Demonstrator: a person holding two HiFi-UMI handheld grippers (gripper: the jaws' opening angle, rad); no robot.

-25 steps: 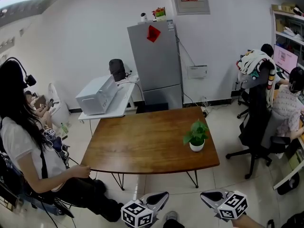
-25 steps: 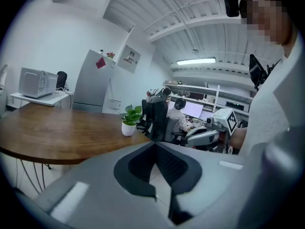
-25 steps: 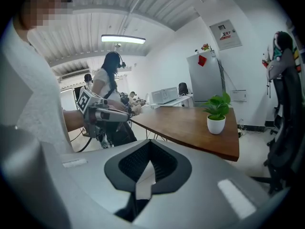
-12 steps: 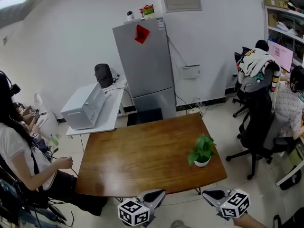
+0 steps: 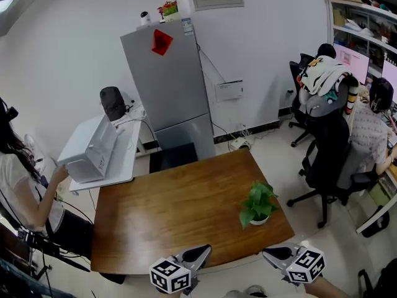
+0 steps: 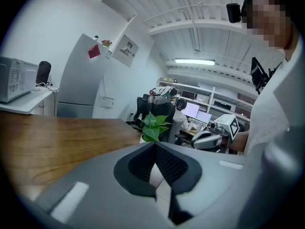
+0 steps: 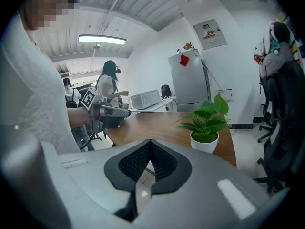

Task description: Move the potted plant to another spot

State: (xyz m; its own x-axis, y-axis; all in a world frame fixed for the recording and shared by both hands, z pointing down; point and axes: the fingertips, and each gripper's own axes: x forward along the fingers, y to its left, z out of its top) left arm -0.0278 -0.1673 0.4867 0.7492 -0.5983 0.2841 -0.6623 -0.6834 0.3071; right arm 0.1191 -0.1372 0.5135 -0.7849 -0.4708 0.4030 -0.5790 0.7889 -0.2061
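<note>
The potted plant (image 5: pixel 256 205), green leaves in a small white pot, stands on the wooden table (image 5: pixel 167 210) near its front right corner. My left gripper (image 5: pixel 205 249) hovers just off the table's near edge, left of the plant, shut and empty. My right gripper (image 5: pixel 267 252) is at the same edge, just in front of the plant, also shut and empty. In the left gripper view the plant (image 6: pixel 153 126) shows beyond the closed gripper (image 6: pixel 155 143), with the other gripper to its right. In the right gripper view the plant (image 7: pixel 206 123) stands close, up and right of the gripper (image 7: pixel 150 141).
A grey fridge (image 5: pixel 167 92) stands behind the table. A white appliance (image 5: pixel 90 149) sits on a side table at left, where a seated person (image 5: pixel 18 185) reaches toward it. A black office chair (image 5: pixel 325 154) and another seated person (image 5: pixel 372 129) are to the right.
The table and plant have drawn closer and both grippers now sit at the table's near edge. The seated person at left has stretched an arm out to the white appliance.
</note>
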